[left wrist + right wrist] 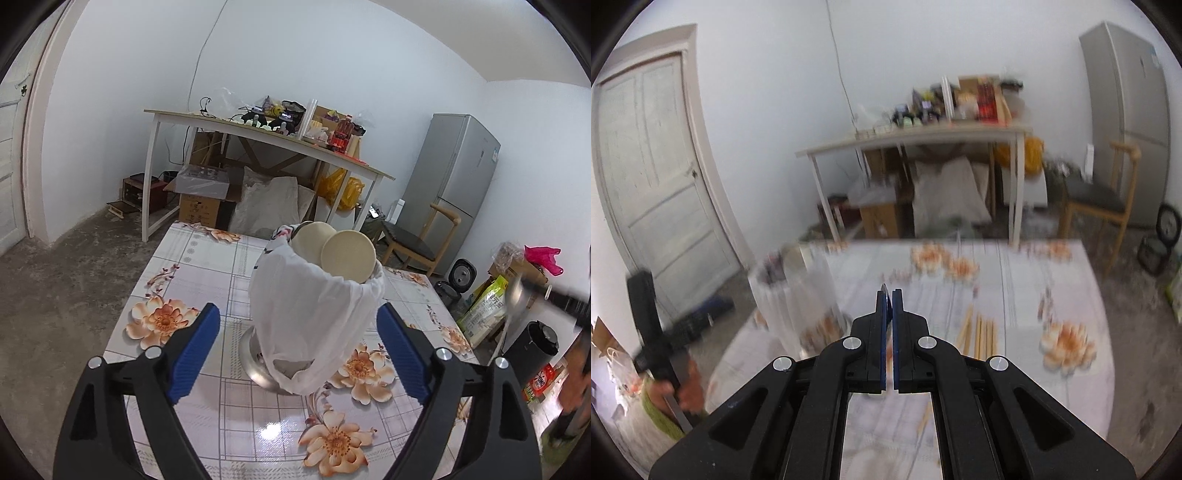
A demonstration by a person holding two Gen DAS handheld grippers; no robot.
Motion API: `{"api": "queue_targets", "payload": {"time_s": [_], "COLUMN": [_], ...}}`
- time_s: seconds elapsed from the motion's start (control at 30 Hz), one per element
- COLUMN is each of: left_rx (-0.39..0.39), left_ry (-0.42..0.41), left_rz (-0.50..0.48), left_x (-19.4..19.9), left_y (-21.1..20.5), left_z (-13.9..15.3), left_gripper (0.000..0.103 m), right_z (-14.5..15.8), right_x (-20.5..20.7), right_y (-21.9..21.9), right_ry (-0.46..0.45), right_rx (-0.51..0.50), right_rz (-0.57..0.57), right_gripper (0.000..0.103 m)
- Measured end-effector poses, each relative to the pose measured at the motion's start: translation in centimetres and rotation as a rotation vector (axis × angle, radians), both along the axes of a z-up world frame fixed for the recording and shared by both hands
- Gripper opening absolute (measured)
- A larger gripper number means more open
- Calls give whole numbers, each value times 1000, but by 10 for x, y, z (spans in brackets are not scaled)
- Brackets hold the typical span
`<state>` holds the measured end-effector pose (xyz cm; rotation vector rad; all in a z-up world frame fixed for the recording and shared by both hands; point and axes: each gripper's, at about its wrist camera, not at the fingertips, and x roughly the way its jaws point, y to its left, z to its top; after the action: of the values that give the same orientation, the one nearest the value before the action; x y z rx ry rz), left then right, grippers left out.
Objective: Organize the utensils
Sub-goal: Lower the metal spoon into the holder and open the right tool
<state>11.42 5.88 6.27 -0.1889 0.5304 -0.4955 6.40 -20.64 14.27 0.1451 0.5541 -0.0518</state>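
Left wrist view: the bag-lined holder (314,314) is standing mid-frame between your left gripper (299,343)'s released fingers, untouched, so you are risking tipping it. Your right gripper (889,295) is pinching a thin spoon handle; the chopsticks (979,332) are lying lower right.

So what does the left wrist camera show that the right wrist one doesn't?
Only the left wrist view shows the two round cream discs sticking out of the cloth-wrapped container, framed by the open left gripper. Only the right wrist view shows the wooden chopsticks lying on the table, the door, and the shut right gripper. Both share the floral tablecloth, the container, the white desk and the fridge.
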Motion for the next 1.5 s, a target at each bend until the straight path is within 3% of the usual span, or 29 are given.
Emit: {"api": "queue_targets", "payload": {"time_s": [0.2,0.4,0.57,0.77,1.17,1.37,1.5], "left_rx": [36,66,77,86,70,65,60], "left_ry": [-3,6,18,25,38,49,47], "left_rz": [7,9,12,12,-1,-12,-18], "left_x": [-2,-2,-2,2,18,22,23], "left_y": [1,1,4,9,9,5,3], "left_z": [-3,-11,-19,-25,-34,-37,-38], "left_gripper": [90,95,95,96,96,96,96], "right_z": [63,81,59,16,-34,-46,-36], "right_x": [29,85,140,189,196,194,191], "right_y": [9,30,59,104,149,156,144], "right_ry": [-152,-202,-158,-70,73,153,148], "right_rx": [-22,14,17,-70,-190,-163,-59], "right_rz": [41,112,172,228,354,425,452], "right_gripper": [1,1,1,1,2,6,27]}}
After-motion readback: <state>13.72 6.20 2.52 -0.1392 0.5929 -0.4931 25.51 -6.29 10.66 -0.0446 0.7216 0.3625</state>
